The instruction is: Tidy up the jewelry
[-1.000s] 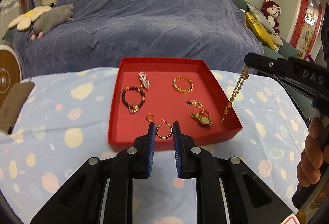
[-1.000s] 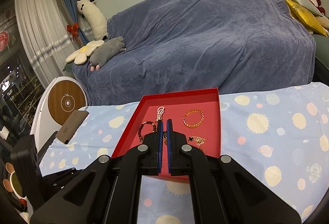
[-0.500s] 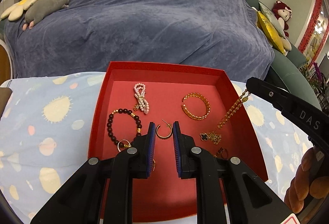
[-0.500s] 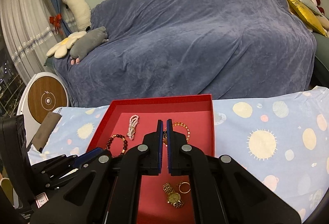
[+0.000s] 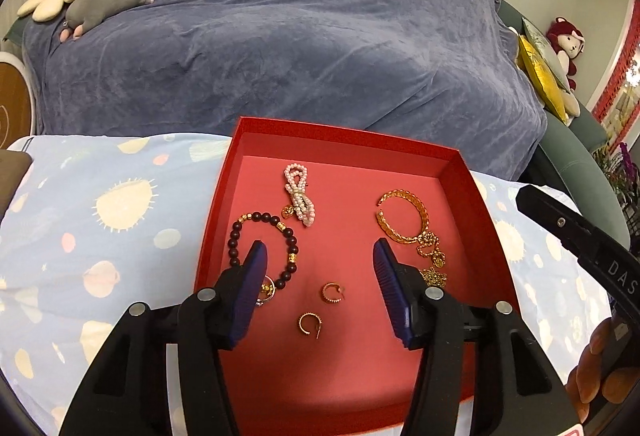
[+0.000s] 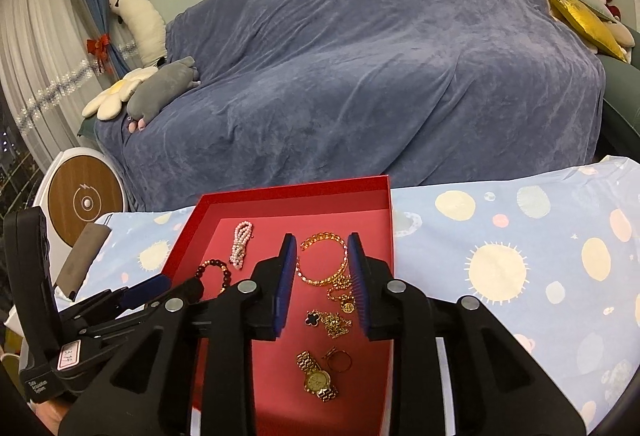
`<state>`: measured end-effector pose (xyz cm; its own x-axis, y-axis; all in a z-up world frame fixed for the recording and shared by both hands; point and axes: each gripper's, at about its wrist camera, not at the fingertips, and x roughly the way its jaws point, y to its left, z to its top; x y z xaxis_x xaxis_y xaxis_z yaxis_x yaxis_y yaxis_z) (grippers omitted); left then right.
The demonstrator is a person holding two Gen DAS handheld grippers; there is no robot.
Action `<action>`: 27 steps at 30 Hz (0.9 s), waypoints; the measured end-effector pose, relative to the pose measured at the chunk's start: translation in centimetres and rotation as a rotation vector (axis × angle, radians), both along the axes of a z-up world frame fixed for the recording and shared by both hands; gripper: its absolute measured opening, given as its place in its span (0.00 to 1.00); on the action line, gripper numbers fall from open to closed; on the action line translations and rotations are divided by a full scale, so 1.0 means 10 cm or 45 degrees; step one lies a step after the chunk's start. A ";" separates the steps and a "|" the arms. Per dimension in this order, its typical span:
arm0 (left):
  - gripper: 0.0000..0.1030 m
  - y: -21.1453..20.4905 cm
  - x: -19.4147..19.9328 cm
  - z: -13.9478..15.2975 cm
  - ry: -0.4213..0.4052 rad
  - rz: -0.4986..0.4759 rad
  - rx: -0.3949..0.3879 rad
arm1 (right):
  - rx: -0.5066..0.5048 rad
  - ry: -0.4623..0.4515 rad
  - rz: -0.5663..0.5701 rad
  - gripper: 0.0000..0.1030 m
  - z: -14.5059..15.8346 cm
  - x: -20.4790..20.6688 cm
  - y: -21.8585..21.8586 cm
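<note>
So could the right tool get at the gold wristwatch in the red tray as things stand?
Probably yes: the right tool is open above the red tray, and the gold wristwatch lies uncovered just below it, only a thin gold ring beside it.

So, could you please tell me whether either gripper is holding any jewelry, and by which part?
Nothing is held: the left gripper and right gripper are both open above the red tray.

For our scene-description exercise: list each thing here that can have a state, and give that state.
left tool: open, empty, over the tray
right tool: open, empty
red tray: lidless, holding jewelry
gold chain necklace: lying bunched
gold watch: lying flat, unclasped
two hoop earrings: lying loose, apart
</note>
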<state>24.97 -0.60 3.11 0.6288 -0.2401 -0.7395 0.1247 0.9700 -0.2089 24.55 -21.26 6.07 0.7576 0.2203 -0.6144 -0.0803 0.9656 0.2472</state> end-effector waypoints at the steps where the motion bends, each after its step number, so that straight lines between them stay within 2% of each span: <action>1: 0.51 0.02 -0.04 0.03 -0.006 0.006 0.003 | -0.003 -0.003 0.003 0.26 0.02 -0.05 0.00; 3: 0.51 0.05 -0.14 0.10 -0.024 0.016 0.018 | -0.012 -0.009 0.008 0.27 0.08 -0.16 0.02; 7: 0.51 0.06 -0.39 0.22 -0.051 0.025 0.079 | -0.008 -0.002 0.016 0.36 0.15 -0.41 0.04; 10: 0.59 0.07 -0.62 0.27 -0.072 0.043 0.121 | 0.007 0.023 0.029 0.39 0.15 -0.61 0.06; 14: 0.62 0.08 -0.90 0.28 -0.074 0.049 0.148 | -0.005 0.044 0.031 0.49 0.10 -0.90 0.10; 19: 0.66 0.10 -1.20 0.23 -0.053 0.059 0.158 | -0.006 0.059 0.016 0.50 0.03 -1.21 0.07; 25: 0.67 0.15 -1.47 0.14 -0.010 0.088 0.123 | -0.020 0.098 0.023 0.51 -0.10 -1.48 0.11; 27: 0.67 0.17 -1.56 0.09 0.008 0.098 0.117 | -0.040 0.108 0.022 0.56 -0.15 -1.58 0.15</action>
<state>9.38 1.08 4.06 0.6380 -0.1227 -0.7602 0.0483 0.9917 -0.1196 8.75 -19.73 4.52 0.6987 0.2124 -0.6831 -0.0767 0.9716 0.2237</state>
